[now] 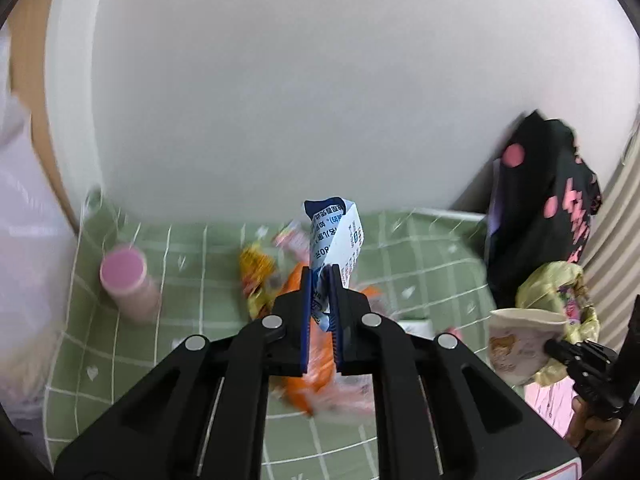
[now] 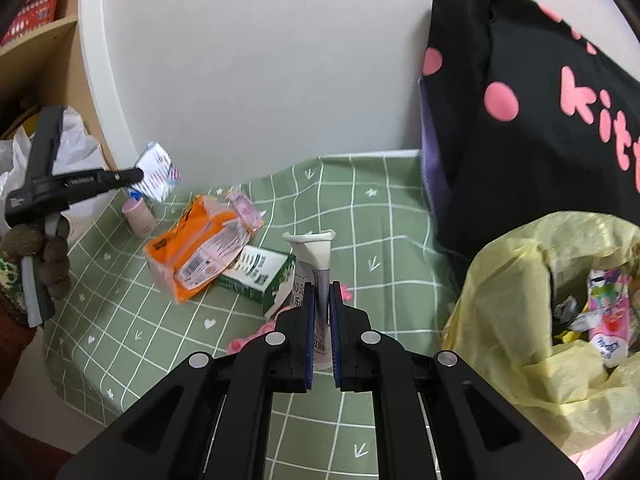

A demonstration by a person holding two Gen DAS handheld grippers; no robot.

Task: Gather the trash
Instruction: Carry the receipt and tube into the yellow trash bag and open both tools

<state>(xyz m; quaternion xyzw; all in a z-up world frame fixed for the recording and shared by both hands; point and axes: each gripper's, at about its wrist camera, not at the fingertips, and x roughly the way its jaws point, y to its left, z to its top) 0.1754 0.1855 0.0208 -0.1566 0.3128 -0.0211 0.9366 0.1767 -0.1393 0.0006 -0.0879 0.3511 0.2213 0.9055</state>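
Note:
My left gripper (image 1: 320,276) is shut on a crumpled blue-and-white wrapper (image 1: 334,236) and holds it above the green checked tablecloth (image 1: 192,260); it also shows in the right wrist view (image 2: 138,176) with the wrapper (image 2: 156,176). My right gripper (image 2: 320,292) is shut on a squashed paper cup (image 2: 316,256), which shows in the left wrist view (image 1: 520,344) too. A yellow trash bag (image 2: 520,320) with several wrappers inside stands open at the right. An orange packet (image 2: 196,244) and a green-and-white carton (image 2: 260,276) lie on the cloth.
A pink-lidded jar (image 1: 128,284) stands at the far left of the cloth. A black bag with pink lettering (image 2: 540,100) leans on the white wall behind the trash bag. A yellow snack wrapper (image 1: 256,276) lies near the orange packet. A shelf (image 2: 48,40) stands at the left.

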